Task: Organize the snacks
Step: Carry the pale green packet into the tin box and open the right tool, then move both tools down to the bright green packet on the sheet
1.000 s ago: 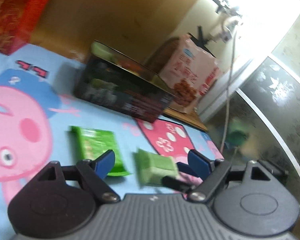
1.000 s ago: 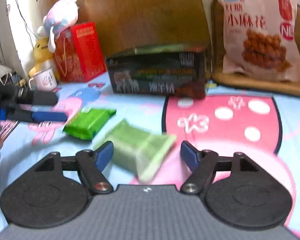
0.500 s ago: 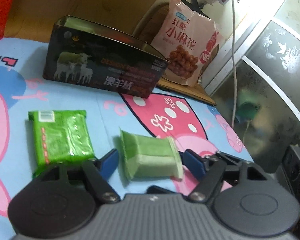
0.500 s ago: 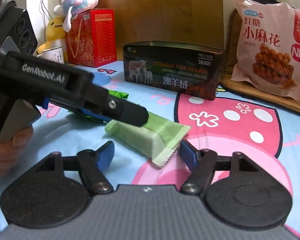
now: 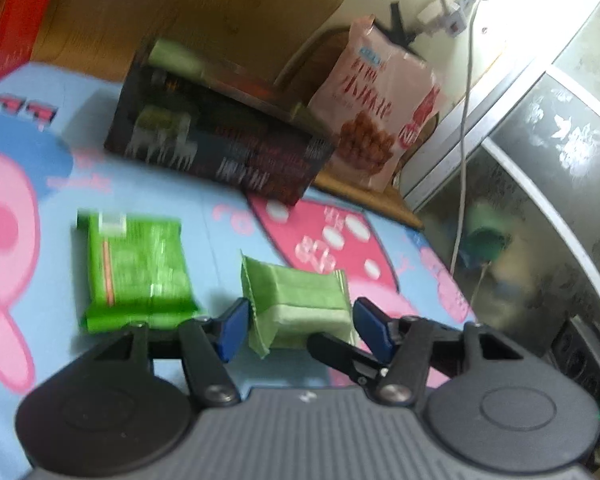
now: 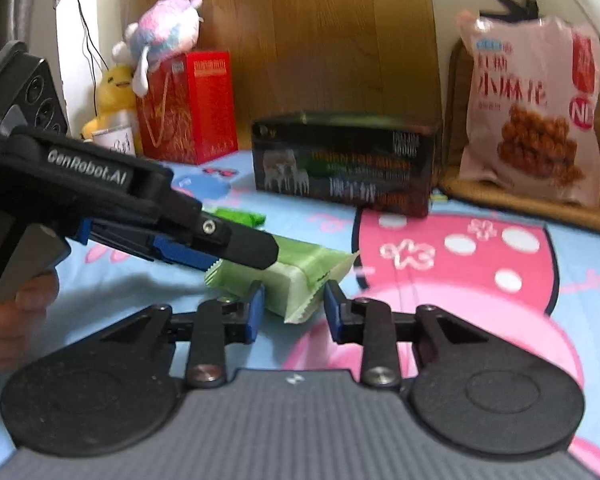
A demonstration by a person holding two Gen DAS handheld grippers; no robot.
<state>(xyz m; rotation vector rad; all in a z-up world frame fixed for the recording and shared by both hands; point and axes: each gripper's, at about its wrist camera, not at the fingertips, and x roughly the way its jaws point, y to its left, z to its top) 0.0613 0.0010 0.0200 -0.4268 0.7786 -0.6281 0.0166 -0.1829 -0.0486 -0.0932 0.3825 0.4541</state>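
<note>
A pale green snack pack (image 5: 300,300) lies on the cartoon mat, and it also shows in the right wrist view (image 6: 300,276). My left gripper (image 5: 298,330) is open with its blue pads either side of the pack's near end. My right gripper (image 6: 294,310) is open, narrower than before, with its pads around the pack's crimped end. The left gripper's body (image 6: 140,216) crosses the right wrist view over the pack. A bright green snack pack (image 5: 136,268) lies flat to the left. A dark open tin box (image 5: 216,148) stands behind.
A pink bag of fried snacks (image 6: 532,112) leans on a wicker mat at the back right. A red gift bag (image 6: 192,108) with plush toys (image 6: 160,36) and a white mug stands back left. A wooden board (image 6: 320,40) lines the back. A glass cabinet (image 5: 540,200) is on the right.
My right gripper's pads have moved closer together around the pale green pack's end. My left gripper has shifted slightly, still straddling the pack. Both views are blurred by motion.
</note>
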